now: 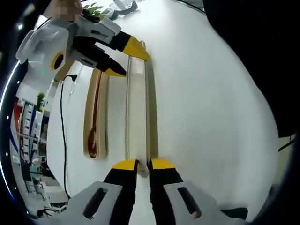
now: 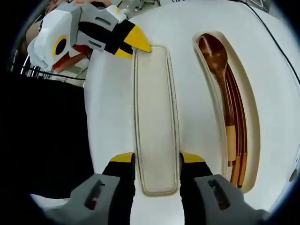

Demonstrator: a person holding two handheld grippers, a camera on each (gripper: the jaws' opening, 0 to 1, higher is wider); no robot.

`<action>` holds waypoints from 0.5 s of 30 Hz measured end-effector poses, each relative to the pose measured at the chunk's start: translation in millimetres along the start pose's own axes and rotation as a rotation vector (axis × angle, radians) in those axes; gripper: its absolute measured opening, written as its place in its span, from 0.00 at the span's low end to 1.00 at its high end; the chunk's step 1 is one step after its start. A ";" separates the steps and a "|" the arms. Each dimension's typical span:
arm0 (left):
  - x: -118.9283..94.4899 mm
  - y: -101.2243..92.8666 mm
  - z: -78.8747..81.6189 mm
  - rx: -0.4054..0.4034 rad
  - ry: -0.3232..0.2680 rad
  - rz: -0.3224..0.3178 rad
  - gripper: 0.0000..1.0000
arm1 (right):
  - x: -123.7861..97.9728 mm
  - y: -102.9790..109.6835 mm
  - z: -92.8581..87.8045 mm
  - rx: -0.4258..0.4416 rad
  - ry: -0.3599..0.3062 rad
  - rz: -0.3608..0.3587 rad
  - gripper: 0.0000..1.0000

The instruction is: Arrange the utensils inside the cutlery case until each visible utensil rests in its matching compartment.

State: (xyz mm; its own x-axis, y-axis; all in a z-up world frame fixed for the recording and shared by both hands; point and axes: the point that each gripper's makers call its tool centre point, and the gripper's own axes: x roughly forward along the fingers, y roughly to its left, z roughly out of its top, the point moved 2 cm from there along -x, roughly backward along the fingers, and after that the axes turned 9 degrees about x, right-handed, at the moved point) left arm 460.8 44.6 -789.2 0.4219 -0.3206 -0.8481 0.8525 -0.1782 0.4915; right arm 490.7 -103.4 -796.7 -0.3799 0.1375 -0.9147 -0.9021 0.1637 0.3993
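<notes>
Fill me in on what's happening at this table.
A person is holding the cutlery case lid at both ends: the right claw straddles one end, the left claw pinches the other. Beside it on the white table, the open case base holds a wooden spoon and chopsticks.

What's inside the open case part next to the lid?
In the case base lies a brown wooden spoon, bowl up, with thin brown sticks, likely chopsticks, along its handle. How many sticks there are, and anything under them, stays hidden.
</notes>
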 end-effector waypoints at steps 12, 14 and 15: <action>-5.9 10.5 5.3 -0.043 -0.009 -0.010 0.04 | -19.7 1.6 -14.3 -0.064 -0.112 -0.176 0.33; -6.5 9.7 6.5 -0.071 -0.014 -0.028 0.04 | -25.3 3.7 -16.2 -0.102 -0.148 -0.212 0.31; -6.9 9.3 7.8 -0.084 -0.017 -0.042 0.04 | -28.0 2.4 -12.7 -0.128 -0.185 -0.239 0.28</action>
State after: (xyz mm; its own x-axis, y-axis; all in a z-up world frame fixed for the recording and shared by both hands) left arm 463.5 37.9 -777.2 0.3805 -0.3307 -0.8636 0.8925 -0.1131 0.4366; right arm 496.6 -119.3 -770.9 -0.1216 0.2873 -0.9501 -0.9840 0.0905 0.1533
